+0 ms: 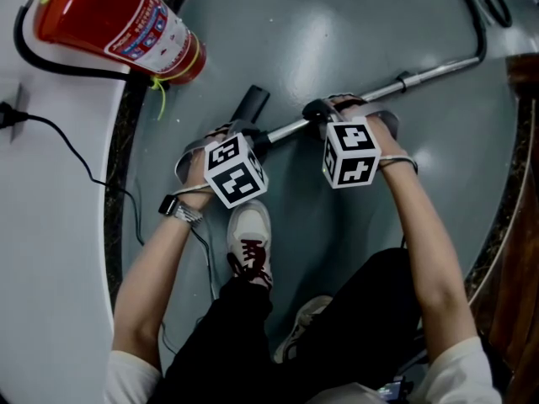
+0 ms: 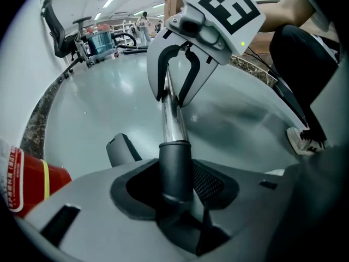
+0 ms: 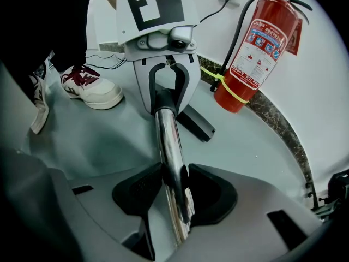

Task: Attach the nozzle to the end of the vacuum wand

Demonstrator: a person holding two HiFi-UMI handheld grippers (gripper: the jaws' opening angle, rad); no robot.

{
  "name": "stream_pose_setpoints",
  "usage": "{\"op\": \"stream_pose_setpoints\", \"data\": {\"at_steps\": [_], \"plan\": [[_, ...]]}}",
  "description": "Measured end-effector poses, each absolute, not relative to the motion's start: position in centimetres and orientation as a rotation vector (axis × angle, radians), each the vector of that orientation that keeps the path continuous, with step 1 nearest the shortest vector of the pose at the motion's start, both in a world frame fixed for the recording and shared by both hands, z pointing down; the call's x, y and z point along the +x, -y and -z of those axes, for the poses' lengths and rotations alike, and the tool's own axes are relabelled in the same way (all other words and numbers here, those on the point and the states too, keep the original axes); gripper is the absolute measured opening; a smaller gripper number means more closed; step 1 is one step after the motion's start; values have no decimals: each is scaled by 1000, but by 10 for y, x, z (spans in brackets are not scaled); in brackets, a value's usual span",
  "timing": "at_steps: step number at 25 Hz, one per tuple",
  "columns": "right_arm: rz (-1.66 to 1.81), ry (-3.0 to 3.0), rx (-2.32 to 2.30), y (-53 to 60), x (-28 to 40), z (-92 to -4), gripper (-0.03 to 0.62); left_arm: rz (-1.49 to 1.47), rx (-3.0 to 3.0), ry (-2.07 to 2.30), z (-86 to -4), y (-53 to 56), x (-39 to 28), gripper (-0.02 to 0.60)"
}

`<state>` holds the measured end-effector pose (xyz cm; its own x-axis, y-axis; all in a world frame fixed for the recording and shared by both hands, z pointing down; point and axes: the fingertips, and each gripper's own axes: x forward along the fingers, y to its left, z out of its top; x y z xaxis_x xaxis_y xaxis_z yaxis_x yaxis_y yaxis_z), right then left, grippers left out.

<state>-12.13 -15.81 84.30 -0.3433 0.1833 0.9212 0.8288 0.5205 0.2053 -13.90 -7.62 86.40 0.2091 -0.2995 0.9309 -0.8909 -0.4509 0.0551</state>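
I am holding the left tongs (image 2: 175,187) clamped on the dark cuff (image 2: 175,165) at the end of the vacuum wand (image 1: 421,74), and the right tongs (image 3: 174,195) are gripping the chrome tube further along. The wand is hanging slanted above the floor (image 1: 337,32), a smooth, glossy grey surface that is throwing back soft patches of ceiling light. The nozzle (image 1: 251,103) is lying loose on that floor just past the left tongs, apart from the cuff and towards the floor's edge. A dark speckled stone border (image 1: 126,141) is curving along that edge, with a white wall (image 1: 50,225) beyond it. A red fire extinguisher (image 1: 118,19) is standing against the wall, and a black cable (image 1: 76,154) is trailing down it. In the left gripper view the room is opening out to an office chair (image 2: 54,29) further off.
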Motion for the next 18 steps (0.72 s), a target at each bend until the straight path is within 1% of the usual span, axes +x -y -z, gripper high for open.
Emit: {"op": "stream_pose_setpoints", "data": {"at_steps": [18], "plan": [[909,1808,-804,156,-120,-841,166,-1182,1852,1089,-859,76,-134,183]]}}
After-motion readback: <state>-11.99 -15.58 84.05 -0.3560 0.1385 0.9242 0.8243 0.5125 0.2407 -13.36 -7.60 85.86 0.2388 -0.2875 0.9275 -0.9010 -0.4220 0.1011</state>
